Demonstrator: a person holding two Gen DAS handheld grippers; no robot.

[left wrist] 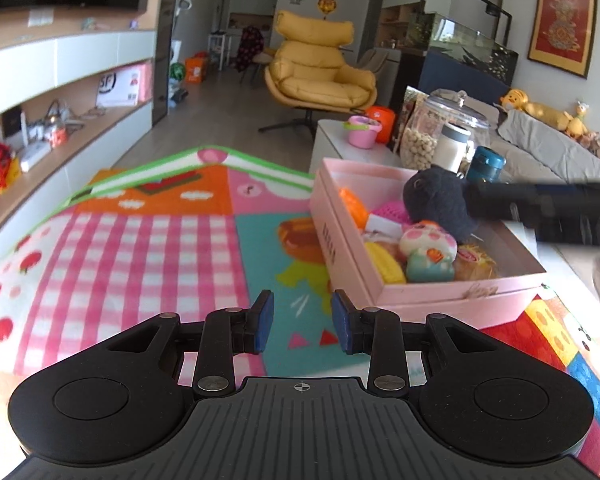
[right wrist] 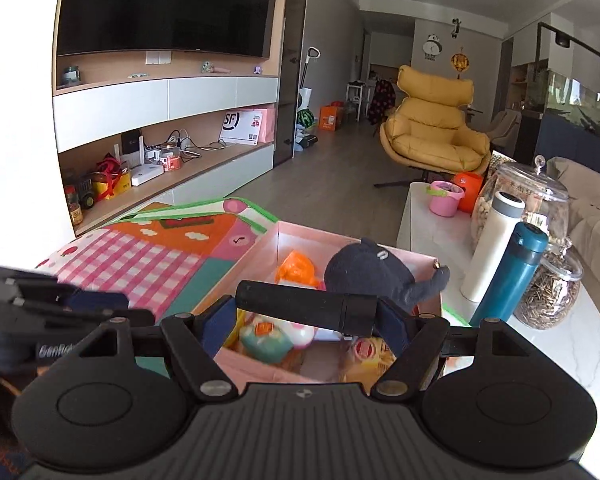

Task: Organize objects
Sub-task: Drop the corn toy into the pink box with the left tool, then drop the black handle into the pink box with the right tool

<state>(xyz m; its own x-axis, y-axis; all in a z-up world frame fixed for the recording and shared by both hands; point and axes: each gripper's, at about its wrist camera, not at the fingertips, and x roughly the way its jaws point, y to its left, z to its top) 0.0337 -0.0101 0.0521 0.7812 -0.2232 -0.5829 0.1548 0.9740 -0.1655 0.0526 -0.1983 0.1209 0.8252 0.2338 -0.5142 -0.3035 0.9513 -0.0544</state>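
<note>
Right gripper (right wrist: 306,320) clamps a black flashlight (right wrist: 306,306) above the pink box (right wrist: 240,264); left gripper (left wrist: 302,326) closed, empty.

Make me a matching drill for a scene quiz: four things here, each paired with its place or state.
Things:
1. black tube
2. dark plush
3. teal bottle
4. left gripper

Places or states:
A. on the white table
B. empty, over the mat
C. in the pink box
D. crosswise in the right gripper

Pairs: 1-D, 2-C, 3-A, 4-B
</note>
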